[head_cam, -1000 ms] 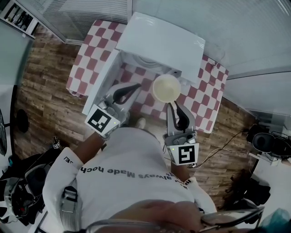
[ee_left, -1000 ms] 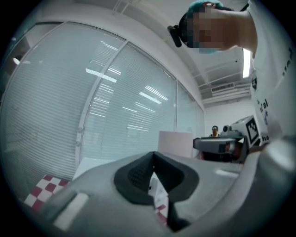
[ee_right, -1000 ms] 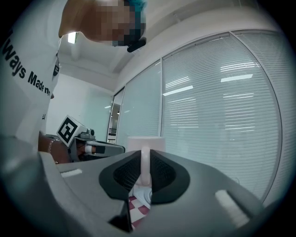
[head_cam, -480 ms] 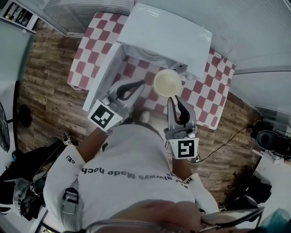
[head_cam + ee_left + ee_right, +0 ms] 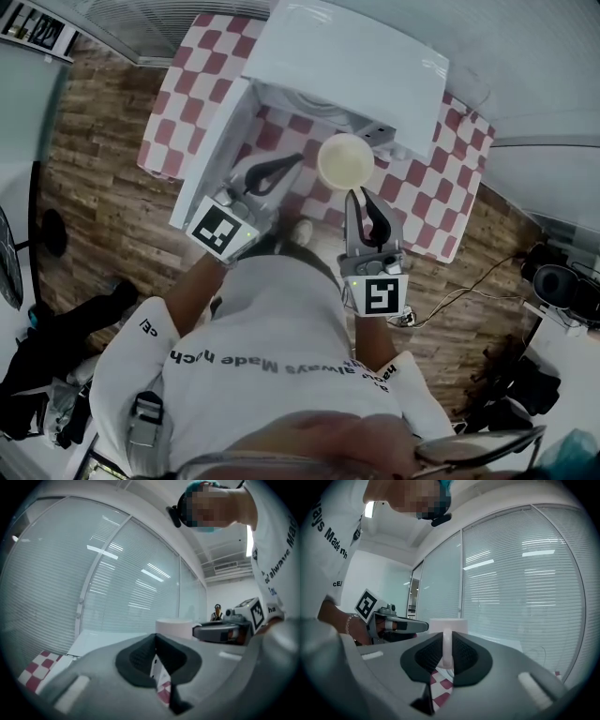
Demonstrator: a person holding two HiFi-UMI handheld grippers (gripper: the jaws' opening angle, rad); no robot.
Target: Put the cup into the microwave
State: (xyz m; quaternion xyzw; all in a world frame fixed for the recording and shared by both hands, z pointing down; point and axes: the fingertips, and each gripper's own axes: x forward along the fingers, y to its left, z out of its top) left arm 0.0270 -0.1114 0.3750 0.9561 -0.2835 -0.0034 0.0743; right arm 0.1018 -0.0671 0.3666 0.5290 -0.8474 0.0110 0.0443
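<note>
Two grippers logged in head view, both over the near edge of the bench (image 5: 192, 89). Noted right gripper (image 5: 359, 194) with fingers pinching the handle of the cup (image 5: 345, 159). Cup held upright in the air, just outside the open front of the microwave (image 5: 347, 56), close to the cavity's lower right edge, not yet inside. Noted microwave door (image 5: 216, 150) standing open to the left, its face just beside the left gripper (image 5: 286, 166). Seen bare checked cloth left of the door and right of the cup, and wood floor (image 5: 94, 187) beyond both bench edges.

Left gripper view: fingers pressed together at the tips, nothing between them. Seen cup and right gripper just beyond, to the right, with blinds filling the background.

Right gripper view: fingers clamped on the white handle, cup body straight ahead. Seen left gripper to the left, apart from the cup, and checked cloth below the fingers.
</note>
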